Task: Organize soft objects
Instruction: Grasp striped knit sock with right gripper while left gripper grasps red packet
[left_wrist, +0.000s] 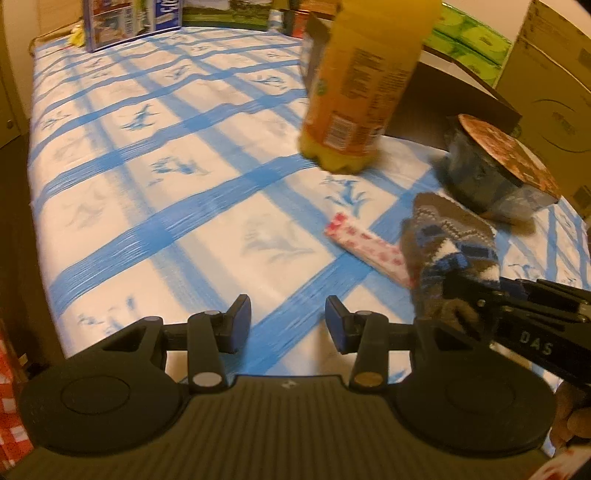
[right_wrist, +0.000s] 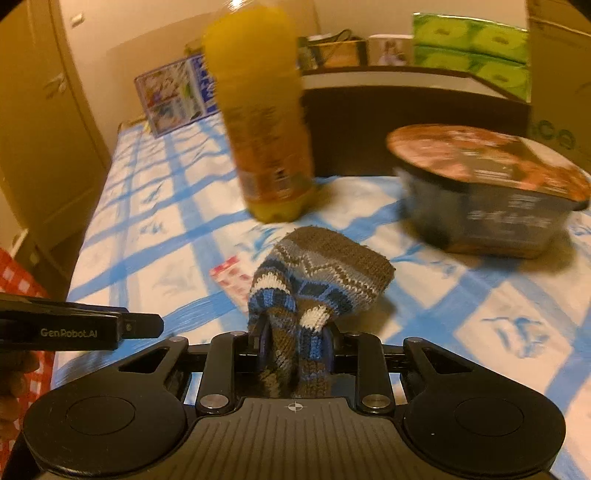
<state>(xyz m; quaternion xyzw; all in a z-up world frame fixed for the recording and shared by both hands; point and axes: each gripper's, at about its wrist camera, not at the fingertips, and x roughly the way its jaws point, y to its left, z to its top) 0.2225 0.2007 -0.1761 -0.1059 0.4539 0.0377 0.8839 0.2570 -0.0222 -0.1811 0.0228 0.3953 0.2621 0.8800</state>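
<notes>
A knitted sock (right_wrist: 314, 273) in brown, blue and white hangs bunched between the jaws of my right gripper (right_wrist: 295, 343), which is shut on it just above the blue-checked tablecloth (right_wrist: 461, 295). In the left wrist view the same sock (left_wrist: 443, 243) sits at the right, pinched by the right gripper's black body (left_wrist: 535, 314). My left gripper (left_wrist: 288, 325) hovers over the cloth to the sock's left, open, with nothing between its fingers. A small red-and-white packet (left_wrist: 365, 247) lies flat on the cloth just beside the sock.
An orange drink bottle (right_wrist: 266, 129) stands beyond the sock. A dark instant-noodle bowl (right_wrist: 491, 192) sits to its right. Green tissue packs (right_wrist: 472, 51) and a cardboard box (left_wrist: 554, 74) line the far right; a colourful printed box (left_wrist: 122, 22) stands at the far end.
</notes>
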